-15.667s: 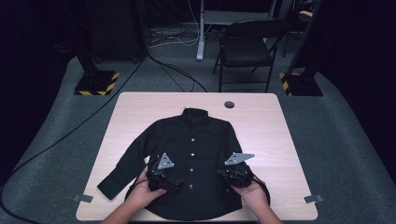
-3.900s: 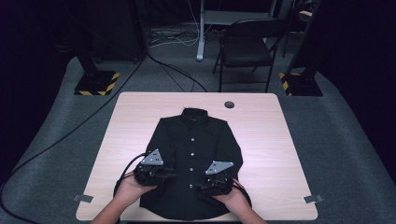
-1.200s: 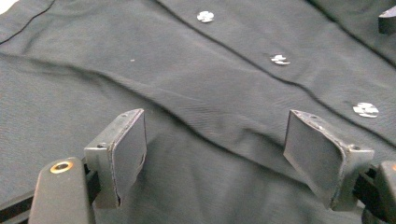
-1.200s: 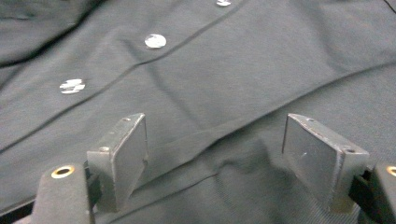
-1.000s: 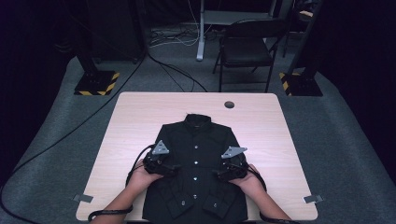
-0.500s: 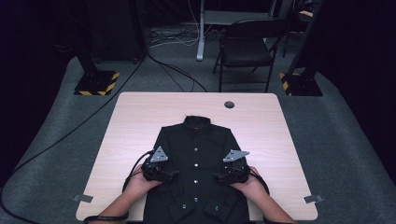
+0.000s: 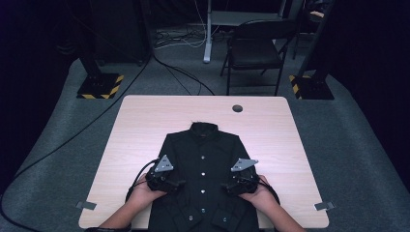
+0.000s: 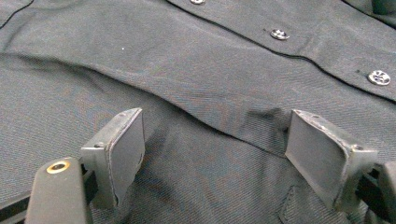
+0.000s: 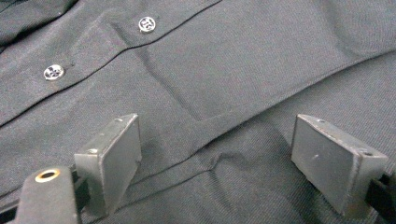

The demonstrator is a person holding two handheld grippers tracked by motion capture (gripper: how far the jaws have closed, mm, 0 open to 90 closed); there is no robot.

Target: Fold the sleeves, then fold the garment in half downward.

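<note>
A black button-up shirt (image 7: 203, 150) lies face up on the table, collar at the far end, both sleeves folded in over the body. My left gripper (image 7: 178, 183) rests on the shirt's left side and my right gripper (image 7: 227, 185) on its right side, tips turned toward the button line. In the left gripper view the left gripper (image 8: 212, 140) stands open, with a fabric fold edge (image 8: 224, 126) running between its pads. In the right gripper view the right gripper (image 9: 215, 149) is open too, over a creased seam (image 9: 210, 158). Neither pair of pads pinches cloth.
The light wooden table (image 7: 145, 125) has bare wood on both sides of the shirt and behind the collar, with a round cable hole (image 7: 237, 108) at the back. Tape marks (image 7: 87, 205) sit at the front corners. A folding chair (image 7: 254, 53) stands beyond the table.
Both hands have slid a little toward the near edge of the table over the shirt. The jaws stay as wide apart as before. The shirt lies as it did.
</note>
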